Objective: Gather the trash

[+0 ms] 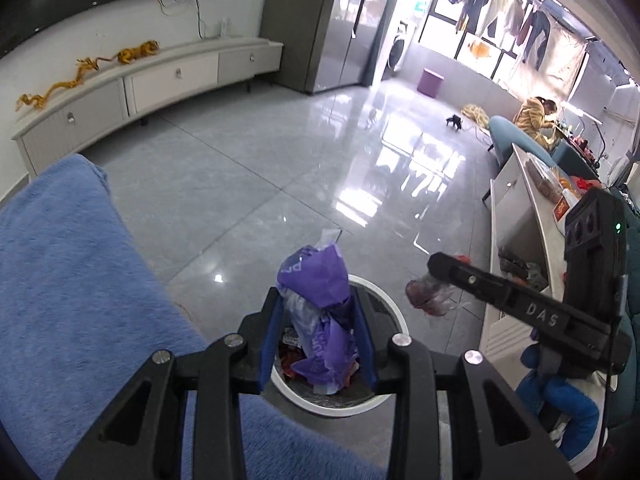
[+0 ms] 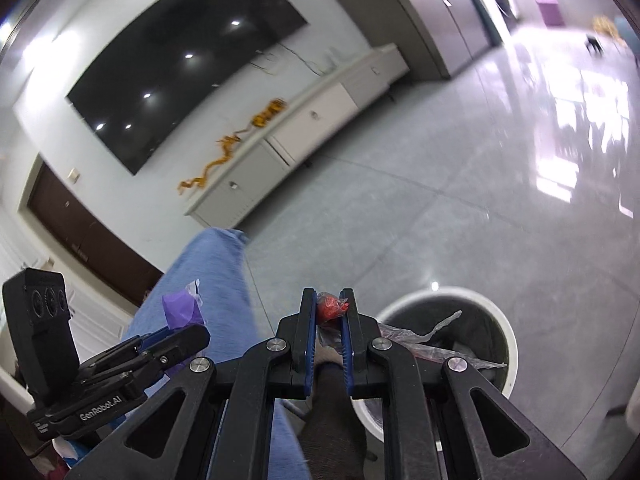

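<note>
My left gripper (image 1: 318,300) is shut on a crumpled purple plastic bag (image 1: 316,280) and holds it right above the white-rimmed trash bin (image 1: 340,406), which has red and purple wrappers inside. My right gripper (image 2: 329,300) is shut on a clear plastic wrapper with red scraps (image 2: 332,307); it hangs just left of the bin (image 2: 506,330) in the right wrist view. In the left wrist view the right gripper (image 1: 434,268) holds that wrapper (image 1: 426,296) to the right of the bin. The left gripper with the purple bag (image 2: 180,308) shows at the left in the right wrist view.
A blue fuzzy cover (image 1: 72,280) lies to the left of the bin. A white low table (image 1: 520,216) with clutter stands at the right. A white TV cabinet (image 1: 160,84) runs along the far wall. The grey tile floor (image 1: 280,168) lies beyond the bin.
</note>
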A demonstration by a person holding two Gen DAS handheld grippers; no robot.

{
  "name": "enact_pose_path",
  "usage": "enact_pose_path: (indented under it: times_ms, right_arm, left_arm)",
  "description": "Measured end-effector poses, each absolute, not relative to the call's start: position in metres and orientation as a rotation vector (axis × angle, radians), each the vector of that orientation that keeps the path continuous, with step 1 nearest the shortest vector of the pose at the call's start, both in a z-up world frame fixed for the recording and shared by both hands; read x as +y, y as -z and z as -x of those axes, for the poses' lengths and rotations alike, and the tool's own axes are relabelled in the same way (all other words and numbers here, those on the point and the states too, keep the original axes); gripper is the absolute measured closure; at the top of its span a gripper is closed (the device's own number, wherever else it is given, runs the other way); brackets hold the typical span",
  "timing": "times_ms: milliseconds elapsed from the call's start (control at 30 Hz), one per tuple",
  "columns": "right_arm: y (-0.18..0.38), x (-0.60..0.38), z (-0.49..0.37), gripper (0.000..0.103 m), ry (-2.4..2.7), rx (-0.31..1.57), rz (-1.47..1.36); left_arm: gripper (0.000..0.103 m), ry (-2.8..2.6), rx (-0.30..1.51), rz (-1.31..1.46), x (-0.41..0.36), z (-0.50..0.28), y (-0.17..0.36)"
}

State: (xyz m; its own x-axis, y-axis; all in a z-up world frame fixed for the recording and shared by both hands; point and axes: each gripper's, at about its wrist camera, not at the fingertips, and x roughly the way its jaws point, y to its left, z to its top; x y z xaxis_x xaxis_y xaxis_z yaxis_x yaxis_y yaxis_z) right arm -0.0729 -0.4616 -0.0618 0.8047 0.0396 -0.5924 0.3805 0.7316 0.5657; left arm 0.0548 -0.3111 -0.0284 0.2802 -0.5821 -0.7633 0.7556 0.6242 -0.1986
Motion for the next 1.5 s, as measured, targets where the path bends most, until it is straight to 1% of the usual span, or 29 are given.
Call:
enact_pose_path:
  times_ms: [133,233,267,300,367,400,433,633,800,900,933,1000,1167,1233,1400,1500]
  right_arm:
    - [0.097,-0.479,0.071,0.089,0.229,0.657,-0.798]
    - [0.117,-0.487,0.068,0.086,0.248,0.682,-0.831]
    - [0.123,-0.489,0.067,0.079,0.252,0.686,-0.842]
    - [0.130,-0.491,0.068,0.069,0.261,0.691,-0.854]
    - [0.138,-0.496,0.069,0.059,0.271,0.694,-0.875]
    - [0.143,-0.498,0.069,0.058,0.275,0.697,-0.891]
    - [0.146,-0.499,0.069,0.058,0.282,0.702,-0.897]
    - [0.144,-0.496,0.071,0.055,0.312,0.710,-0.875]
    - [0.122,-0.483,0.070,0.051,0.350,0.719,-0.770]
    - [0.100,-0.466,0.068,0.046,0.364,0.713,-0.680]
    - [0.092,-0.461,0.067,0.044,0.367,0.708,-0.651]
    - [0.076,-0.444,0.065,0.039,0.360,0.693,-0.592]
    - [0.042,-0.393,0.056,0.035,0.309,0.674,-0.445]
    - [0.031,-0.375,0.055,0.033,0.292,0.662,-0.402]
    - [0.002,-0.330,0.055,0.017,0.261,0.621,-0.295]
    - [-0.011,-0.310,0.057,0.012,0.251,0.598,-0.247]
  left_arm:
    - [0.069,0.928,0.976,-0.224,-0.336,-0.065,0.047]
    - [0.069,0.940,1.007,-0.227,-0.349,-0.069,0.056]
    - [0.068,0.951,1.024,-0.220,-0.354,-0.068,0.060]
    - [0.067,0.963,1.040,-0.214,-0.358,-0.069,0.063]
    - [0.057,0.978,1.050,-0.208,-0.364,-0.068,0.065]
    - [0.048,0.980,1.048,-0.205,-0.363,-0.067,0.066]
    - [0.046,0.980,1.047,-0.203,-0.364,-0.066,0.066]
    - [0.046,0.951,1.034,-0.193,-0.356,-0.065,0.062]
    - [0.045,0.839,0.958,-0.177,-0.323,-0.064,0.043]
    - [0.034,0.738,0.885,-0.159,-0.297,-0.060,0.028]
    - [0.032,0.695,0.853,-0.155,-0.285,-0.058,0.023]
    - [0.032,0.631,0.805,-0.145,-0.262,-0.055,0.013]
    - [0.032,0.477,0.686,-0.124,-0.202,-0.039,-0.016]
    - [0.029,0.429,0.648,-0.113,-0.183,-0.033,-0.026]
    - [0.028,0.300,0.571,-0.085,-0.135,-0.019,-0.041]
    - [0.028,0.263,0.563,-0.067,-0.114,-0.014,-0.045]
